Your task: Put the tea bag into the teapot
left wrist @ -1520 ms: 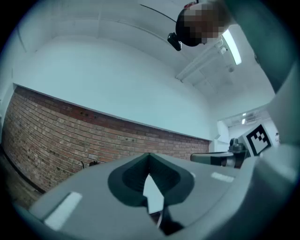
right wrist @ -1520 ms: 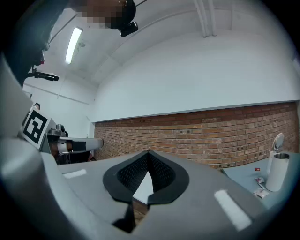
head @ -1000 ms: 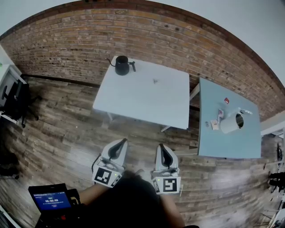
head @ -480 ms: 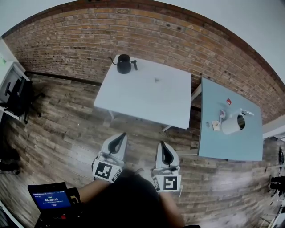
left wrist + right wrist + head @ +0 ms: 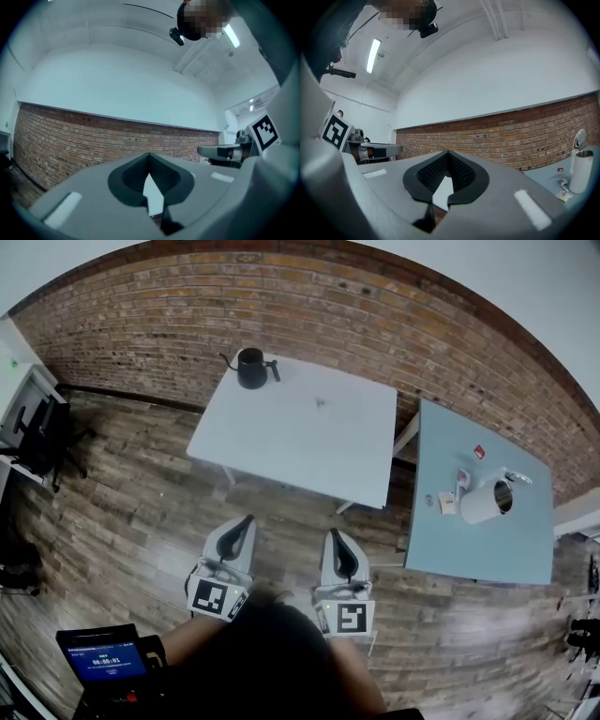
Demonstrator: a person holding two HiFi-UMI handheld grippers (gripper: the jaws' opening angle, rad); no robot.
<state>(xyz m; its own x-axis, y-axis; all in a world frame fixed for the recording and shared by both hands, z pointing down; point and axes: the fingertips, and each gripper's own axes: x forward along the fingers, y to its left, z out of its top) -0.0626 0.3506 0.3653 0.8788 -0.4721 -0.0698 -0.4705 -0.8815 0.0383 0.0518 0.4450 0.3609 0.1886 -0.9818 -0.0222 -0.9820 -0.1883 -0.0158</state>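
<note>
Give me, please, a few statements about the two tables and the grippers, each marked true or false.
1. The white pot stands on the blue-grey table. True.
2. The black kettle stands right beside the white pot. False: it is on the white table, at a far corner.
3. The left gripper has its fingers together with nothing between them. True.
4. The right gripper holds a tea bag. False: its fingers are together and empty.
</note>
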